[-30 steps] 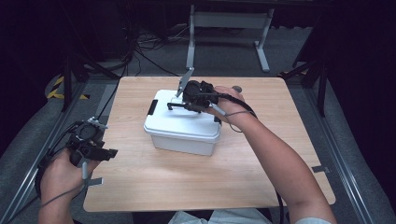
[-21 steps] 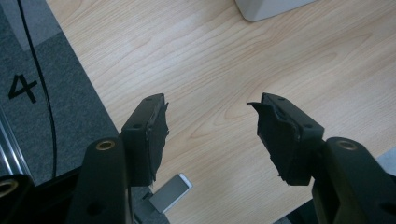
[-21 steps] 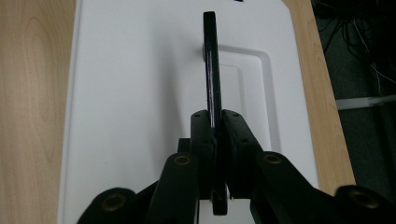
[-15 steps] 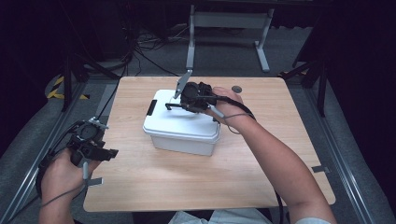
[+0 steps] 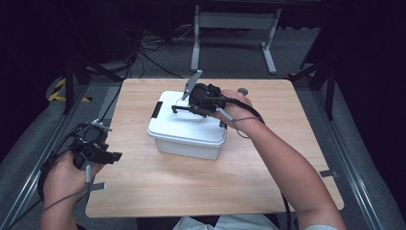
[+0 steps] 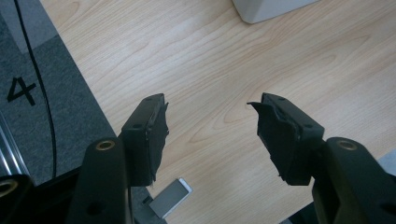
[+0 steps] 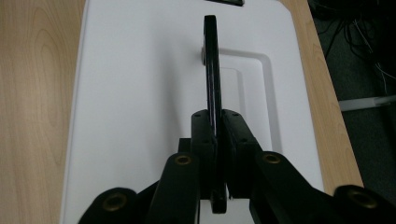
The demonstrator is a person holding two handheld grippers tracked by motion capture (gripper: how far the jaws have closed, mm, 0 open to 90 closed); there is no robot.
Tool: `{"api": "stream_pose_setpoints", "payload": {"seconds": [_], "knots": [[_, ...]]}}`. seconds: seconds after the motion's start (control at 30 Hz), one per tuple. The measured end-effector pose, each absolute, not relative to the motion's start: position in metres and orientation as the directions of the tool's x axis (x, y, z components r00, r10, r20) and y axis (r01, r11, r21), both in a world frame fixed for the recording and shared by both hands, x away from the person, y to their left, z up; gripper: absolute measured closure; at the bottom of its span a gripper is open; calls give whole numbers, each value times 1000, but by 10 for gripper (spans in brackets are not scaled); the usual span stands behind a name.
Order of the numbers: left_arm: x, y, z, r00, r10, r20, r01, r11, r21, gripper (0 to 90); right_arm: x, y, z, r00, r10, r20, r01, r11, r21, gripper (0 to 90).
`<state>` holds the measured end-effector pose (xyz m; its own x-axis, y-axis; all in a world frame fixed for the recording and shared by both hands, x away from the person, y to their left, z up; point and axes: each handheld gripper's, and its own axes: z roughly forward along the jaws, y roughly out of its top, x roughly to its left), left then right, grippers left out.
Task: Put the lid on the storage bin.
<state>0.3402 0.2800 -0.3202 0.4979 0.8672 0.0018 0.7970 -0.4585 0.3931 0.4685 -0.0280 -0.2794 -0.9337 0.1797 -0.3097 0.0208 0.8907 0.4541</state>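
Note:
A white lidded box [image 5: 186,132] stands in the middle of the wooden table [image 5: 268,158]. Its black handle [image 7: 211,60] stands upright on the lid [image 7: 140,93]. My right gripper [image 7: 214,116] is shut on that handle, its pads pressing both sides. From above, the right gripper [image 5: 191,109] sits over the lid's far half, and the handle [image 5: 179,109] sticks out to its left. My left gripper [image 5: 107,155] hovers at the table's left edge, apart from the box. It is open with nothing between its jaws [image 6: 210,126], over bare wood.
Black latches sit on the box's left end [image 5: 156,110] and right end [image 5: 221,125]. A small round object [image 5: 242,91] lies near the table's far edge. A grey tab [image 6: 170,198] sticks out at the table's left front edge. A metal frame [image 5: 234,21] and cables lie on the floor behind.

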Motion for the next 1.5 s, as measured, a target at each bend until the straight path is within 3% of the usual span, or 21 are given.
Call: {"api": "stream_pose_setpoints", "payload": {"seconds": [0.73,0.9,1.5], "knots": [[338,278,-319,500,866,3,796,-460,393,427,480,-29,-284,-948,193,-255,61,892,447,840],[340,277,-320,501,865,4,796,-463,391,427,474,-25,-283,-938,171,-303,23,900,436,841],[344,277,-319,512,859,4,789,-472,394,427,470,-11,-268,-934,142,-329,-42,869,493,846]]}}
